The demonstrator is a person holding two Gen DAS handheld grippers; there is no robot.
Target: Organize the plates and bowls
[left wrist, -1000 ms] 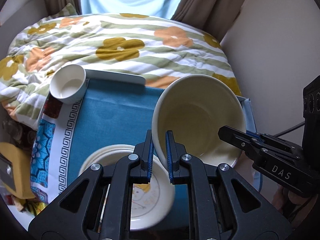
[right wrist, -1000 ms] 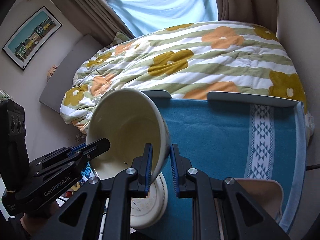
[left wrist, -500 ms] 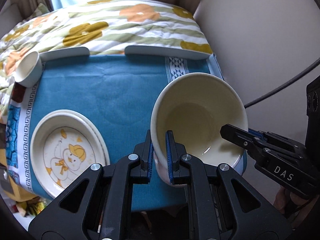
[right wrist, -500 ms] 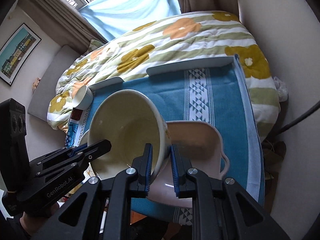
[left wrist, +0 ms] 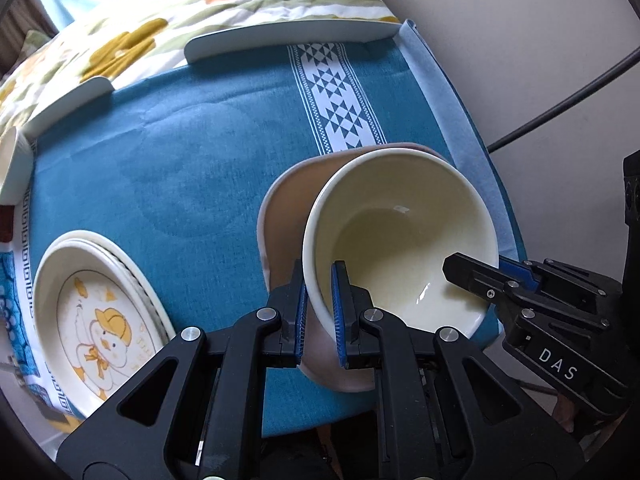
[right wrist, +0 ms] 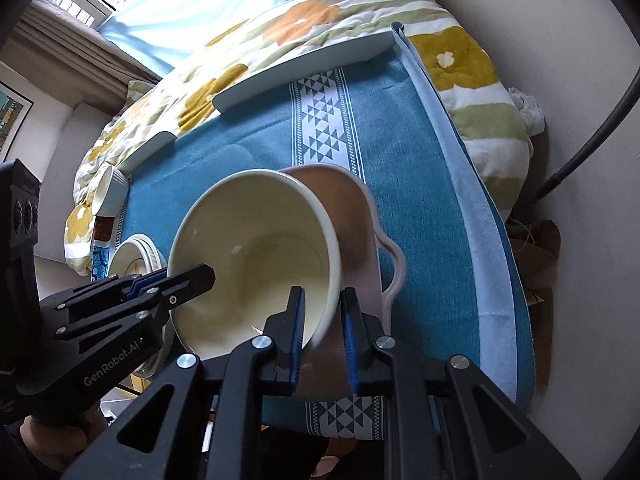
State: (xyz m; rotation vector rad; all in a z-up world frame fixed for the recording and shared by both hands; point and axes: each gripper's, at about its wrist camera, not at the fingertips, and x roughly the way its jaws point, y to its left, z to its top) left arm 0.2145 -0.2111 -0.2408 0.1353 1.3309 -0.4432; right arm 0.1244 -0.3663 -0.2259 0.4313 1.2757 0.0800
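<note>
A large cream bowl (left wrist: 404, 236) is held tilted between both grippers, just above a pink handled dish (left wrist: 280, 216) on the blue tablecloth (left wrist: 192, 152). My left gripper (left wrist: 319, 300) is shut on the bowl's near-left rim. My right gripper (right wrist: 322, 312) is shut on the opposite rim; it also shows in the left wrist view (left wrist: 472, 276). The bowl (right wrist: 256, 248) hides most of the pink dish (right wrist: 356, 216). A stack of cream plates with a duck picture (left wrist: 96, 320) lies at the left. A small white ramekin (right wrist: 110, 192) stands at the far left corner.
The table stands against a bed with a flowered quilt (left wrist: 224, 4). White raised edge pieces (left wrist: 292, 40) line the table's far side. A wall (left wrist: 540, 40) and a dark cable (left wrist: 560, 108) are close on the right.
Both grippers have carried the bowl to the right, from over the duck plates to over the pink dish, and lowered it toward the dish.
</note>
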